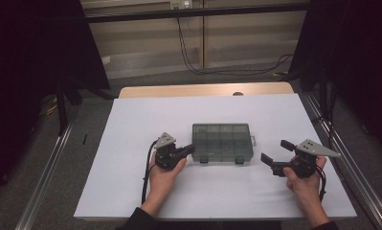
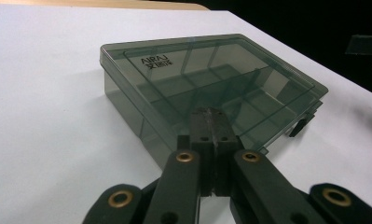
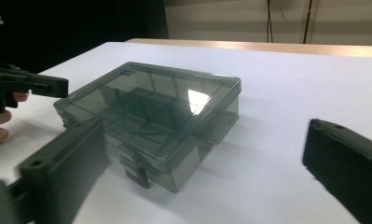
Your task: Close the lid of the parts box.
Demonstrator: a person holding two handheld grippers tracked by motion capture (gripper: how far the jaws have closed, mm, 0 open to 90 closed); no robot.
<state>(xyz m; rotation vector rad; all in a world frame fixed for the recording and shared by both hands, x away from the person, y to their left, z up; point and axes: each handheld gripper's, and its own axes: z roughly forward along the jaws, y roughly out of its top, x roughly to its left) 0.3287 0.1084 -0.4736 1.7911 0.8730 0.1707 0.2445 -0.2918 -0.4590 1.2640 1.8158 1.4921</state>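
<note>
A smoky clear plastic compartment box [image 1: 222, 142] lies with its lid closed in the middle of the white table cover [image 1: 131, 124]. Two dark latches sit on its near side. My left gripper [image 1: 191, 149] is shut with nothing between its jaws, and its tip is at the box's near left corner [image 2: 215, 116]. Whether the tip touches the box [image 2: 211, 70] I cannot tell. My right gripper [image 1: 277, 151] stands open just right of the box, a small gap away. In the right gripper view the box [image 3: 151, 102] lies ahead between the wide jaws, whose pads do not touch it.
A strip of bare wood [image 1: 203, 89] shows at the table's far edge. Metal rails [image 1: 50, 163] run along both sides of the table. Cables [image 1: 227, 72] lie on the floor behind. White surface lies on all sides of the box.
</note>
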